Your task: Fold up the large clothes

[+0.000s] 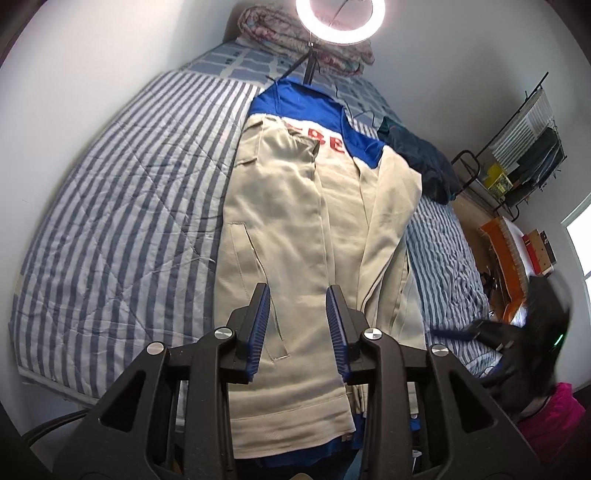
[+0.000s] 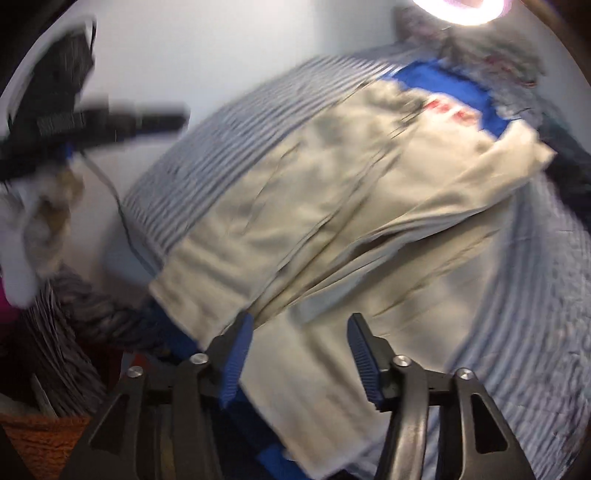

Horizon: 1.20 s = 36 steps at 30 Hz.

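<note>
A large beige jacket (image 1: pixel 288 229) with a blue collar and red letters lies lengthwise on the striped bed (image 1: pixel 122 192), both sides folded in toward the middle. My left gripper (image 1: pixel 298 291) is open and empty above the jacket's near hem. My right gripper (image 2: pixel 300 325) is open and empty over the jacket (image 2: pixel 332 192) near its hem; that view is motion-blurred. The right gripper also shows in the left wrist view (image 1: pixel 517 343) as a dark blur at the right. The left gripper shows blurred at the upper left of the right wrist view (image 2: pixel 110 122).
A ring light (image 1: pixel 340 14) on a stand rises at the head of the bed beside a folded quilt (image 1: pixel 306 40). Dark clothes (image 1: pixel 421 155) lie on the bed's right side. A rack (image 1: pixel 517 158) and an orange box (image 1: pixel 502 251) stand right of the bed.
</note>
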Available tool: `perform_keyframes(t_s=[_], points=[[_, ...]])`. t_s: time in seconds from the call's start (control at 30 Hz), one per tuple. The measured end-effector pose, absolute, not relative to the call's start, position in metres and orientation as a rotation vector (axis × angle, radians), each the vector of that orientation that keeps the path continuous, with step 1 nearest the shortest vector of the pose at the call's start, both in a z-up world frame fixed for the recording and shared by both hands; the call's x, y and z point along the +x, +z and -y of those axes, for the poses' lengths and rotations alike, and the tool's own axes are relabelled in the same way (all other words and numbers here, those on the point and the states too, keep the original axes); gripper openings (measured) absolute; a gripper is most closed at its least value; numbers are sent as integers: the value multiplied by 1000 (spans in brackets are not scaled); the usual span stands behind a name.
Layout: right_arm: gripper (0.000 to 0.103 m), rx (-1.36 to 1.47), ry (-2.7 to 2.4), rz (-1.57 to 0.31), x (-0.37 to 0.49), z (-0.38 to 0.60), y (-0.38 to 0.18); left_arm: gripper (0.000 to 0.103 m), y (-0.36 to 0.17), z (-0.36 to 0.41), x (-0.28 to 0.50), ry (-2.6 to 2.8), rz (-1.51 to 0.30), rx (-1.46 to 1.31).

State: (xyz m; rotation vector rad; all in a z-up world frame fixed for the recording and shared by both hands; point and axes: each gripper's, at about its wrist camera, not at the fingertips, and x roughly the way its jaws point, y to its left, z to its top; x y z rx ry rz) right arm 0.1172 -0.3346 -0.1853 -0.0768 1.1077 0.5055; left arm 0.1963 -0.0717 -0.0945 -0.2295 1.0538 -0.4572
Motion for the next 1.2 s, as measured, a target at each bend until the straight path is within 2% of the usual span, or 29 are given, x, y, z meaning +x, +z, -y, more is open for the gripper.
perform_keyframes(t_s=[0.3,0.63,0.97,1.07,1.1,1.13,1.2], points=[[75,159,308,-965,182,435,-154,31,-107,84,209,-459,-1084,-229],[75,314,169,-900,280,514,-163,31,-117,88,228,-440,-1111,-253],[75,563,131,-916,370,560,-213,31,-133,83,242,-379,-1155,-235],[64,569,136,-940,388,555,-223,31,-133,84,242,-391,-1155,-246],[54,561,142,-946,390,552,-224,31,-132,85,242,-397,-1155,-248],[37,550,147,-958,396,549,-225,31,-132,86,241,-404,-1156,-249],[18,529,168,-990,407,540,-226,31,-131,88,241,-414,-1157,-247]])
